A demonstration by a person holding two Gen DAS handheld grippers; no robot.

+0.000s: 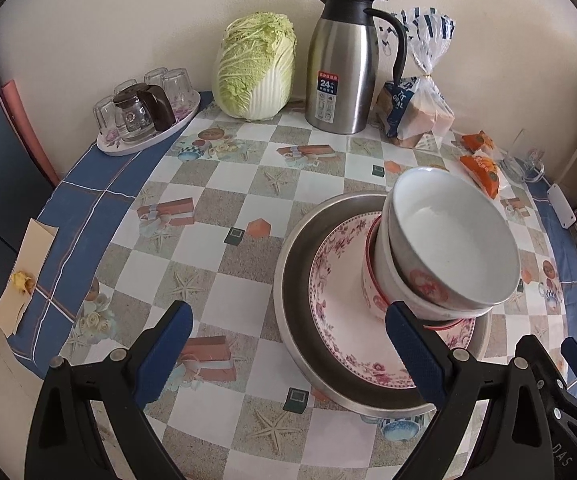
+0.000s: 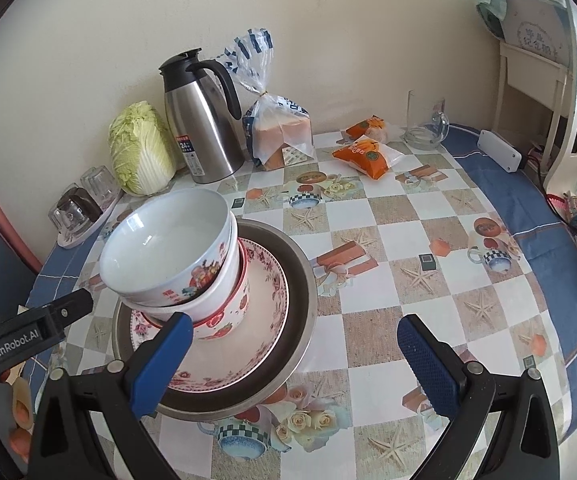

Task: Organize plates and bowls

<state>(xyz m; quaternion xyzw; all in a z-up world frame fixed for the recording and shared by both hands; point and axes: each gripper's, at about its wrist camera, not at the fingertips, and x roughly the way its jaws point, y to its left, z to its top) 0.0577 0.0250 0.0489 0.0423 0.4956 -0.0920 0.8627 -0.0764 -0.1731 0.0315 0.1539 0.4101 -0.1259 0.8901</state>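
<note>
The three nested bowls (image 2: 176,264) sit on the floral plate (image 2: 260,340) inside the metal pan (image 2: 300,280) on the checked tablecloth (image 2: 428,240), and the top white bowl (image 1: 452,236) leans to one side. Both the left gripper (image 1: 288,354) and the right gripper (image 2: 294,360) are spread wide and grasp nothing. I judge the risk is this tilt: a knock from a finger could slide the top bowl off.
</note>
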